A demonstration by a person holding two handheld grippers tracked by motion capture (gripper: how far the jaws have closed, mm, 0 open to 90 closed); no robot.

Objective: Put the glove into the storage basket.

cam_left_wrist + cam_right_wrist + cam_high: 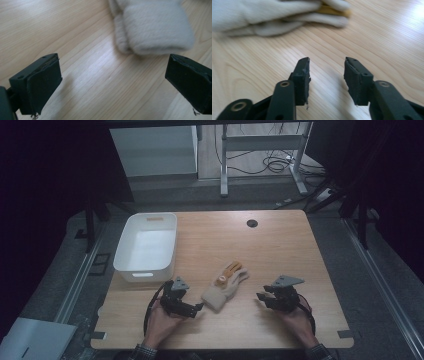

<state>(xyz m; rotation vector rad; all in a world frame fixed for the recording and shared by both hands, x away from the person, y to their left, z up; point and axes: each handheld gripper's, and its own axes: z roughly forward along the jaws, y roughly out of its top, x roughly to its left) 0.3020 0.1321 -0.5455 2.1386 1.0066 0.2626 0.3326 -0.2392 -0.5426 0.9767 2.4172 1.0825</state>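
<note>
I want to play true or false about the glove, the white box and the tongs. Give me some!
1. The glove lies on the table between the two tongs. True.
2. The glove is inside the white box. False: it lies on the wood, outside the box.
3. The left tongs are wide open with nothing in them. True.
4. The right tongs are squeezing the glove. False: their jaws are apart and hold nothing.

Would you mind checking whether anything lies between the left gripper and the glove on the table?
Nothing visible does. The left gripper stands open, with bare wood between its jaws and the cuff of the glove just ahead.
</note>
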